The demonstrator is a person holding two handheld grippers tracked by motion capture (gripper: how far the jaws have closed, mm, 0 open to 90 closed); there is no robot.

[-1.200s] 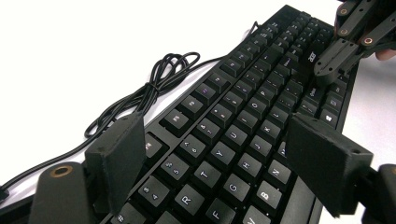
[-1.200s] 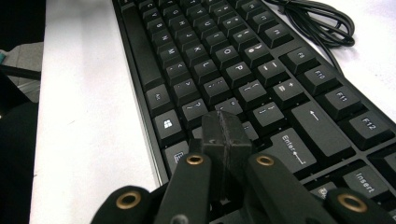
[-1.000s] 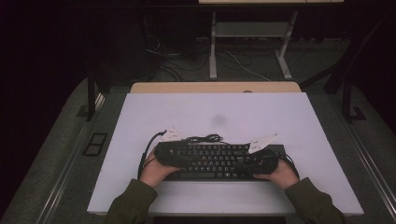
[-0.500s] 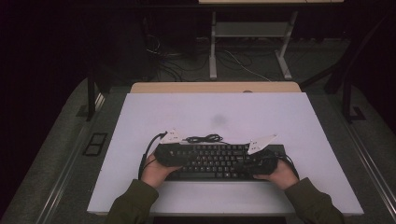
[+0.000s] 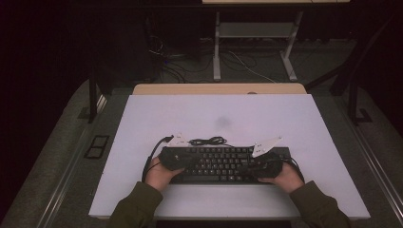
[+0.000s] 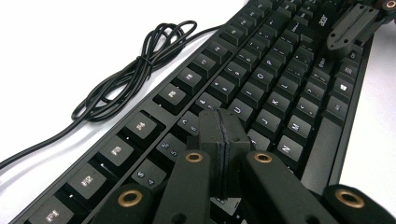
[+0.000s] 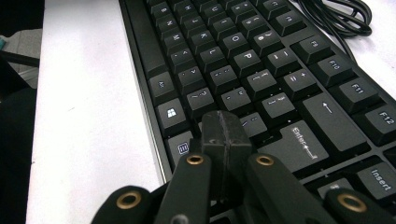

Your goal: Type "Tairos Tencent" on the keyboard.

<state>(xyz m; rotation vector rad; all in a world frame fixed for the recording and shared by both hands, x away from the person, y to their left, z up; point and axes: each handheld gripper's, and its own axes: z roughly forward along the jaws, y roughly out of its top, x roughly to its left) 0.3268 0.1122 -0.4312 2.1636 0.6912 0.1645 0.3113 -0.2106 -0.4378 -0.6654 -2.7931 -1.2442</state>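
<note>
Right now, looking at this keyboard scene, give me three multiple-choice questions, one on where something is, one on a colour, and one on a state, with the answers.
1. Where does the bundled cable lie?
A. on the table just beyond the keyboard's far edge
B. on top of the keys
C. on the floor

2. What colour is the keyboard?
A. white
B. black
C. red

3. How do the jaws of the left gripper stand?
A. wide open
B. shut on the cable
C. shut together, nothing between them

Answers: 1 A, the high view shows the cable coiled on the white table behind the keyboard. 2 B, its frame and keycaps are black in every view. 3 C, the left gripper view shows the two pads pressed flat against each other above the keys; the right gripper looks the same.
</note>
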